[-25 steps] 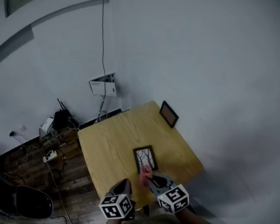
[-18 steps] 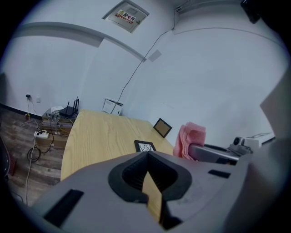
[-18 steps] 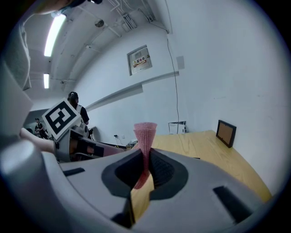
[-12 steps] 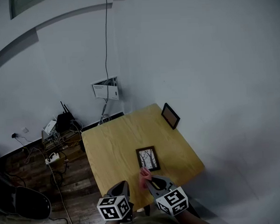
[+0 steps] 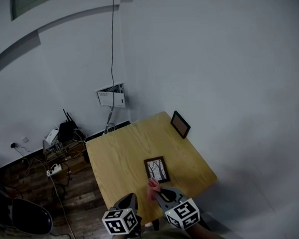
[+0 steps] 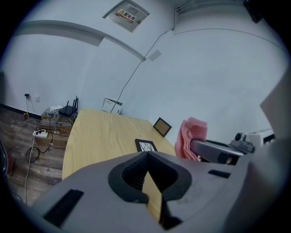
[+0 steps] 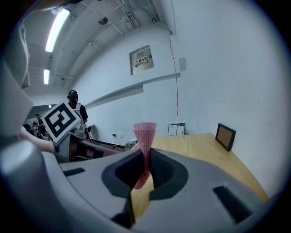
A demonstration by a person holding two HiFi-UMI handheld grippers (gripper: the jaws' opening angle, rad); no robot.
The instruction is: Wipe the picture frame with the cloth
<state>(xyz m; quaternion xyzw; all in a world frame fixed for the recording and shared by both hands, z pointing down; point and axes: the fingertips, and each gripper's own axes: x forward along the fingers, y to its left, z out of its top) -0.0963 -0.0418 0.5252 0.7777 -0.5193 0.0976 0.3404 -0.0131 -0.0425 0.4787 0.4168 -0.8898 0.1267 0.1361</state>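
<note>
There are two picture frames on the wooden counter [image 5: 116, 158]. One picture frame [image 5: 156, 169] lies flat near the middle, showing a black-and-white tree print. The second frame [image 5: 180, 124] stands at about 1 o'clock from the first, at the counter's far right edge and leaning on the wall.

There is one pink cloth [image 5: 152, 186], and two claws sit side by side over the near edge, at 6 o'clock from the flat frame. The right claw [image 5: 157, 192] is clamped on the cloth, whose folded edge stands up between its jaws in the right gripper view [image 7: 144, 136]. The cloth is raised clear of the counter, just short of the flat frame. The left claw [image 5: 132, 197], at 9 o'clock from the right, has its jaws pressed together with nothing between them [image 6: 146, 157].
</note>
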